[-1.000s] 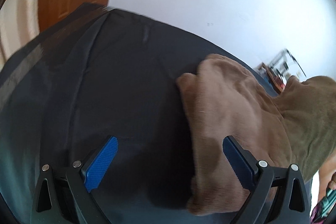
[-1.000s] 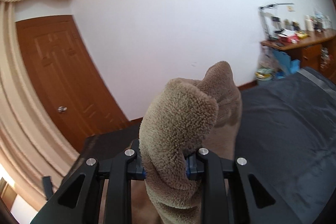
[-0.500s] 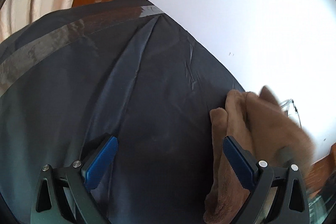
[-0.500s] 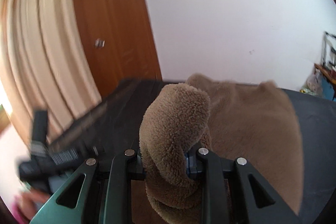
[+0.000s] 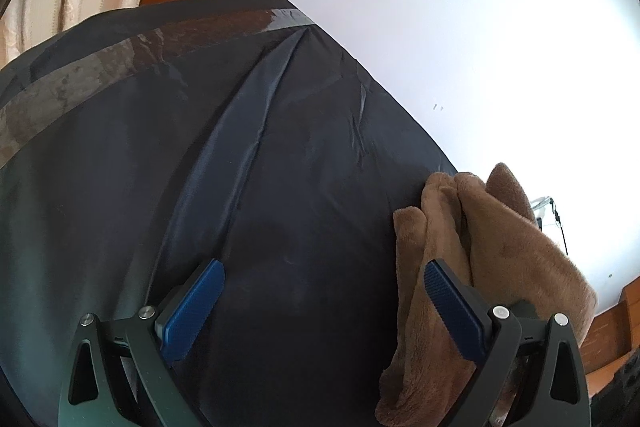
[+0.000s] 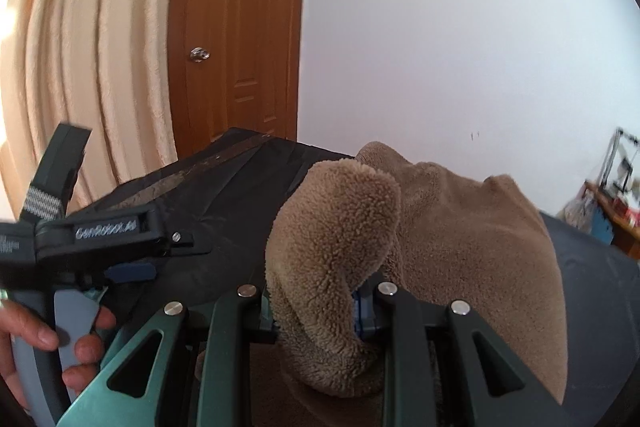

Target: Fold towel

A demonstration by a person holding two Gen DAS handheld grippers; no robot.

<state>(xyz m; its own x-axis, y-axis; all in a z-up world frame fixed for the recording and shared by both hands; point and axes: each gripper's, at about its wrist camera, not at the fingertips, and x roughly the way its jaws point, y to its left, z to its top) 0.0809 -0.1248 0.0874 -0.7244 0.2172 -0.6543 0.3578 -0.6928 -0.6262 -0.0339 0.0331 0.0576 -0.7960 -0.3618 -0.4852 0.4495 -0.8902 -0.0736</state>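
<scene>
My left claw [image 5: 324,307] is spread wide with nothing between its blue pads [image 5: 192,311], hovering over the dark sheet [image 5: 240,187]. The brown towel [image 5: 480,247] is bunched just past my right-hand finger, lying on the sheet's right side. In the right wrist view, my hand [image 6: 44,339] grips the left tool's handle at the far left, with curtain [image 6: 80,47] and door [image 6: 240,27] behind. My right claw [image 6: 316,311] is clamped on a thick fold of towel [image 6: 460,227], the rest draped beyond onto the sheet.
</scene>
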